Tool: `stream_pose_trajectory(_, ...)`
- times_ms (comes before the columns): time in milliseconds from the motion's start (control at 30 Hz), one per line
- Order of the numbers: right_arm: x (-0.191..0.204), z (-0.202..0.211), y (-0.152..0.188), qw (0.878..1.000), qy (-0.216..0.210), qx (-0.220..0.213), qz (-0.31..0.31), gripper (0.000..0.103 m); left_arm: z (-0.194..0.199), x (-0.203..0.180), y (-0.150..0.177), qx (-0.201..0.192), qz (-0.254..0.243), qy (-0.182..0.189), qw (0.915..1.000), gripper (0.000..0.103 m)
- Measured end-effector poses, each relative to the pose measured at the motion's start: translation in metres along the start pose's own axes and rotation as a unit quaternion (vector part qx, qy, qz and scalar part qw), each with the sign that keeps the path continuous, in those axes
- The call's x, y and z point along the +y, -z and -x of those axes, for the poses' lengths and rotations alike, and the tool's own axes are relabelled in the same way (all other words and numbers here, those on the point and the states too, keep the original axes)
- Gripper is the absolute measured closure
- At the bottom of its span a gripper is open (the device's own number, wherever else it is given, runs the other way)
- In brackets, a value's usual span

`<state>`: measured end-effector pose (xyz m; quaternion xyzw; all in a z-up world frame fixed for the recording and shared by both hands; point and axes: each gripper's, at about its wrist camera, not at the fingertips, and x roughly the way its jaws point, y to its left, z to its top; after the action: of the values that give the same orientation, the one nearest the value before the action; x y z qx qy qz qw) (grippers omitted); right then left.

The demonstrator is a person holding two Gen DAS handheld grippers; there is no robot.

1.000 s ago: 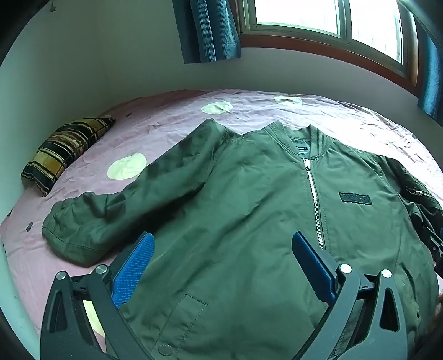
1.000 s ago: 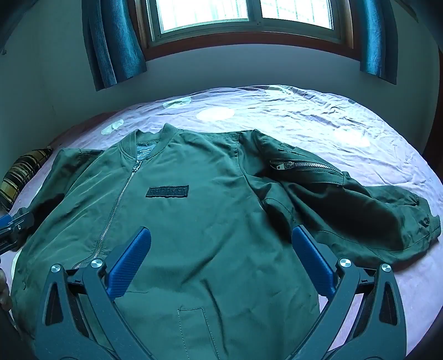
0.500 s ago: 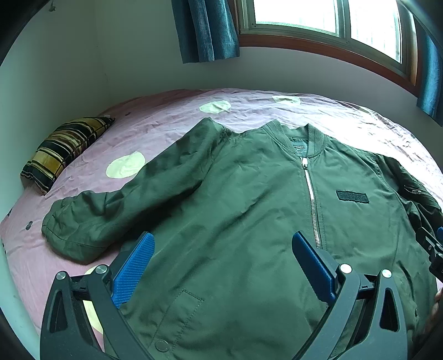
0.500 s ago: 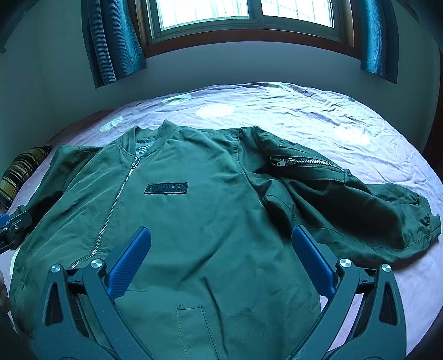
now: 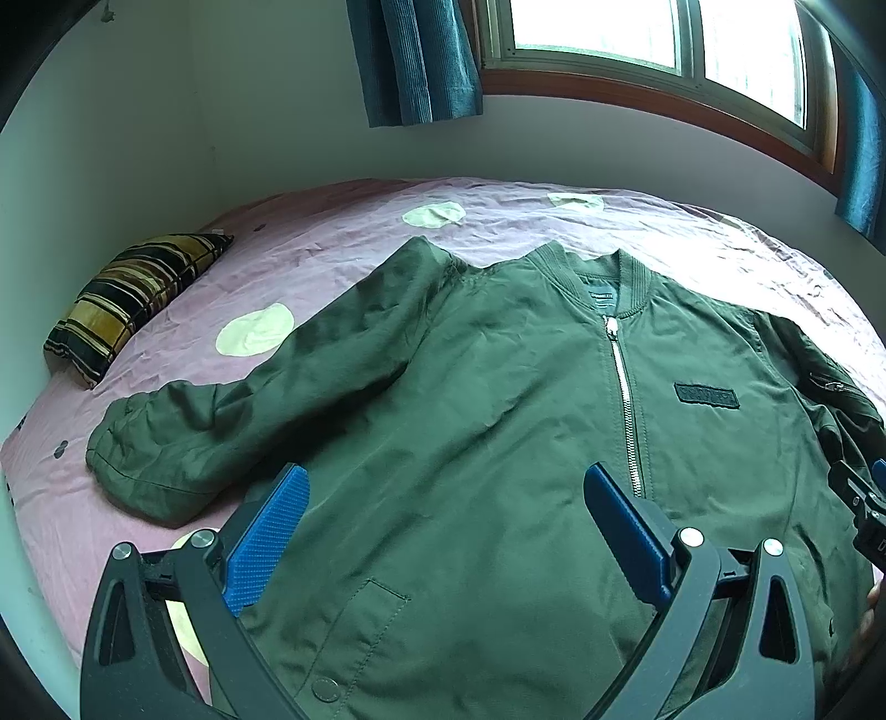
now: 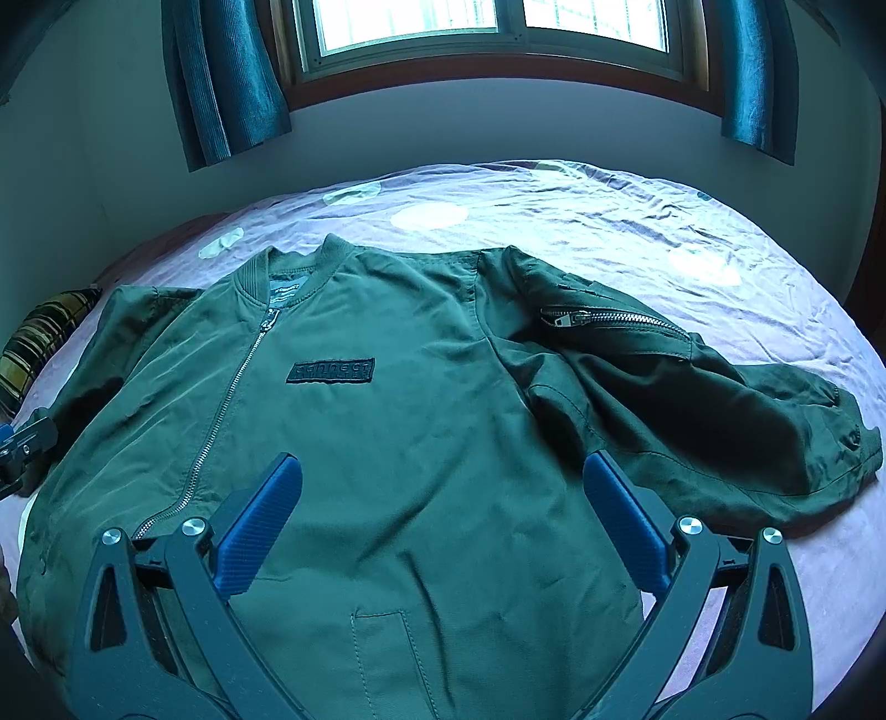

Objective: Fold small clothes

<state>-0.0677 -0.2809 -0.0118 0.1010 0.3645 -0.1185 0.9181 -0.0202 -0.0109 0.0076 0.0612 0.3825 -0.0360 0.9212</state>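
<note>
Green jacket [image 5: 498, 421] lying flat, front up, zipped, on pink bedsheet [image 5: 332, 243], sleeves spreading to both sides. Left gripper [image 5: 443, 520] hovering over lower left front, jaws gaping wide, holding nothing. Right gripper [image 6: 443, 498] hovering over lower right front, likewise wide, holding nothing. Striped pillow [image 5: 133, 293] sitting near wall.

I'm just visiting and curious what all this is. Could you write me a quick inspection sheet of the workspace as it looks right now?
Surface: bed with a wrinkled pink sheet, pale round spots.
Job's things: green jacket lying face up, zipped, both sleeves spread out, unfolded.
Clutter: striped pillow at the bed's edge beside the wall.
Grippers: left gripper and right gripper both open above the jacket's lower half, holding nothing.
Cables: nothing seen.
Surroundings: window with teal curtains, plain wall.
</note>
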Motion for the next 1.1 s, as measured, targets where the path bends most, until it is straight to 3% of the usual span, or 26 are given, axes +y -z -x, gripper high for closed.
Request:
stream_pose_trajectory(833,0.001,-0.002,0.0,1.0,0.001,0.008,-0.001,0.002,-0.002,0.004,0.001,0.005,0.0,-0.006,1.0,0.004)
stream_pose_trajectory(967,-0.01,0.001,-0.005,1.0,0.006,0.004,-0.008,0.002,-0.01,0.008,0.002,0.016,0.013,-0.013,0.9997,0.004)
stream_pose_trajectory(1100,-0.045,0.01,-0.016,0.999,0.013,-0.001,-0.033,0.002,-0.022,0.013,0.004,0.042,0.026,0.002,0.9988,0.004)
